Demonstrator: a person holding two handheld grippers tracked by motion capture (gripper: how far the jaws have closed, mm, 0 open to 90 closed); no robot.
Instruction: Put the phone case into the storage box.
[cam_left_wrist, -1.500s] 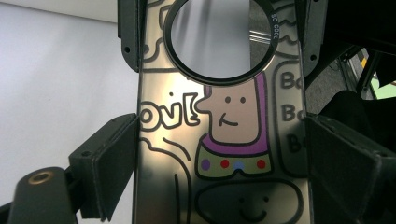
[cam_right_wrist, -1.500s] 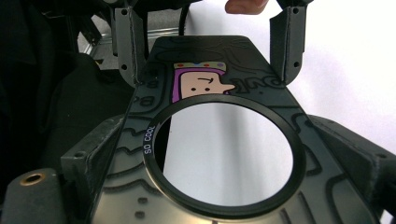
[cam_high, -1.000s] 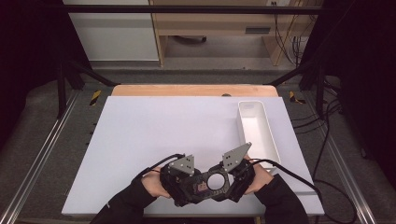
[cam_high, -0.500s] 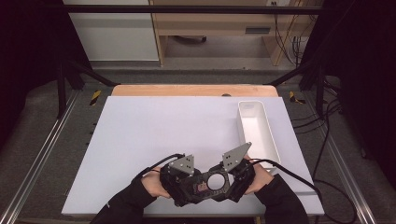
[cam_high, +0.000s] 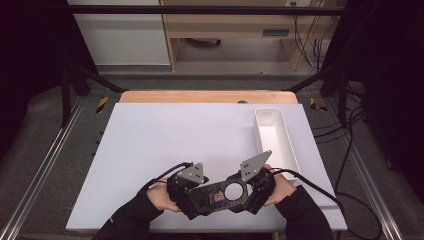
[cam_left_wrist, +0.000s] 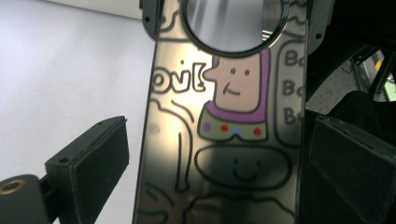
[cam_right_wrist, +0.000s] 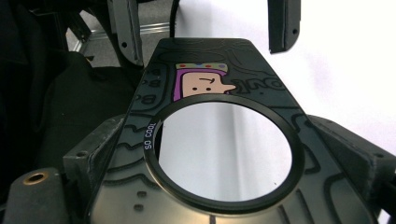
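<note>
A flat black plaque (cam_high: 212, 194) with cartoon drawings and a round mirror (cam_high: 233, 191) is held just above the white table's near edge between both grippers. My right gripper (cam_high: 239, 192) is shut on the mirror end, and in the right gripper view both jaws press the plaque's (cam_right_wrist: 210, 84) edges beside the mirror (cam_right_wrist: 224, 156). My left gripper (cam_high: 205, 196) stands open around the other end. In the left gripper view the plaque (cam_left_wrist: 224, 140) lies between the jaws, with a gap at its left edge.
A long white tray (cam_high: 273, 137), nothing in it, stands at the right of the white table (cam_high: 165, 135). Cables trail from both grippers, one running off to the right (cam_high: 320, 187). Metal rails flank the table.
</note>
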